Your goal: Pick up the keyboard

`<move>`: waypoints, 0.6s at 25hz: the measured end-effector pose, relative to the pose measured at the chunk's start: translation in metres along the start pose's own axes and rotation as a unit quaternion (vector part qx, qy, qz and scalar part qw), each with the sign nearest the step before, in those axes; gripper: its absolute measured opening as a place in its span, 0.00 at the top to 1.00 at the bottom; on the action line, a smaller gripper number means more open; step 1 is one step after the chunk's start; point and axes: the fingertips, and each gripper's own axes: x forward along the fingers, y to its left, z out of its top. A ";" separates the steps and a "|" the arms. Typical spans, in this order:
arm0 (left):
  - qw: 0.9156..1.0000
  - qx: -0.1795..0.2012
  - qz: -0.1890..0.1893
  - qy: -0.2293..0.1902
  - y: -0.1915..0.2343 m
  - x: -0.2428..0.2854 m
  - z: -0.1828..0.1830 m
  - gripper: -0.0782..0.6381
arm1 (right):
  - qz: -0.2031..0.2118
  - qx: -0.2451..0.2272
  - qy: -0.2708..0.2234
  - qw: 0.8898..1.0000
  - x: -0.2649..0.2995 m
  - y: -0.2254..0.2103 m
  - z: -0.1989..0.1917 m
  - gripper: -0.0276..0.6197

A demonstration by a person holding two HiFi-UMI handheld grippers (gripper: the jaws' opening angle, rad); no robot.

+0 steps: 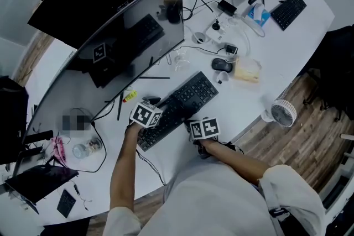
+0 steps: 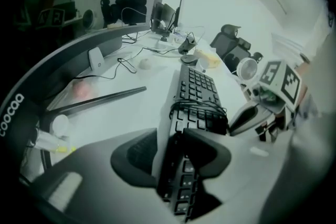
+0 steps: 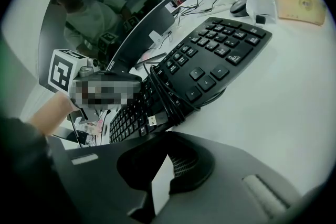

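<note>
Fingers of left gripper (image 2: 173,147) grip keyboard (image 2: 198,86) end | right gripper (image 3: 160,178) fingers apart, keyboard beyond

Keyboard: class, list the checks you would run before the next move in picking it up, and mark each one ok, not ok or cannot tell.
1. Left tool grips the keyboard: ok, its jaws are closed on one end.
2. Right tool grips the keyboard: not ok, its jaws are slightly apart with only the desk between them, and the keyboard lies just ahead.
3. Cable is stowed: ok, it is wound round the keyboard.
4. USB plug is tucked in: not ok, it sticks out at the edge.
5. Mouse is clear of the far end: ok, it lies apart.
6. Keyboard is already off the desk: cannot tell.
</note>
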 end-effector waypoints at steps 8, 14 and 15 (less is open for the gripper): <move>0.998 0.002 -0.056 0.006 -0.012 0.008 0.005 0.89 | 0.006 -0.002 0.005 1.000 0.004 0.004 -0.002 0.96; 0.997 -0.033 -0.076 0.004 -0.012 0.013 0.006 0.89 | 0.014 0.006 0.009 1.000 0.005 0.005 -0.003 0.96; 0.996 -0.040 -0.080 0.002 -0.012 0.014 0.006 0.89 | 0.015 0.006 0.010 1.000 0.005 0.005 -0.004 0.96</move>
